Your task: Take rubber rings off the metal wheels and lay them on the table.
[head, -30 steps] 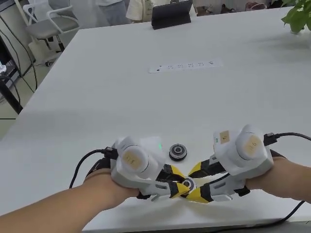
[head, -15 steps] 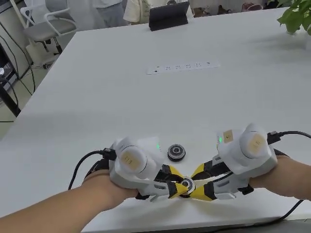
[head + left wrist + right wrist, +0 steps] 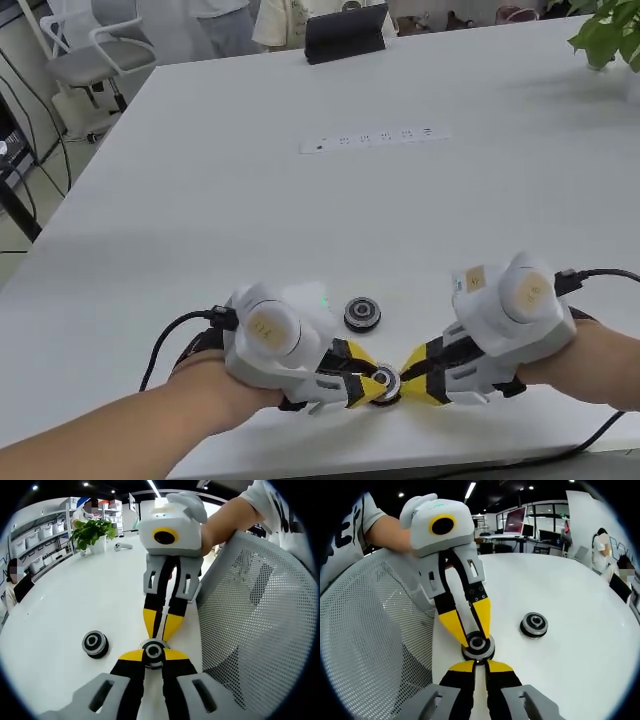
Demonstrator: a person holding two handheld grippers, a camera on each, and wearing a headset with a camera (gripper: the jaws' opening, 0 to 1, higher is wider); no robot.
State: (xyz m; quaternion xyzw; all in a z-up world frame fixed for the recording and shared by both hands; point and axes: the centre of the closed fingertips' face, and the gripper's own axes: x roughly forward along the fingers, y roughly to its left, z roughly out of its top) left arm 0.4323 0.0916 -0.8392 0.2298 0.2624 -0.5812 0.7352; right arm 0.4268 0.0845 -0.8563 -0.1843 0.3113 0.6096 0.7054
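Left gripper [image 3: 367, 385] clamps small metal wheel [image 3: 153, 651] at near edge of white table [image 3: 300, 220]. Right gripper [image 3: 407, 372] pinched narrow on its black rubber ring [image 3: 489, 653]. Hold wheel steady, peel ring rightward evenly. Second ringed wheel [image 3: 363, 313] lies just beyond.

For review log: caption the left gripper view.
Left gripper and right gripper pinch one metal wheel; a second wheel lies beside.

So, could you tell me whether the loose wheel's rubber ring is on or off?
On: a black band circles the metal hub of the loose wheel.
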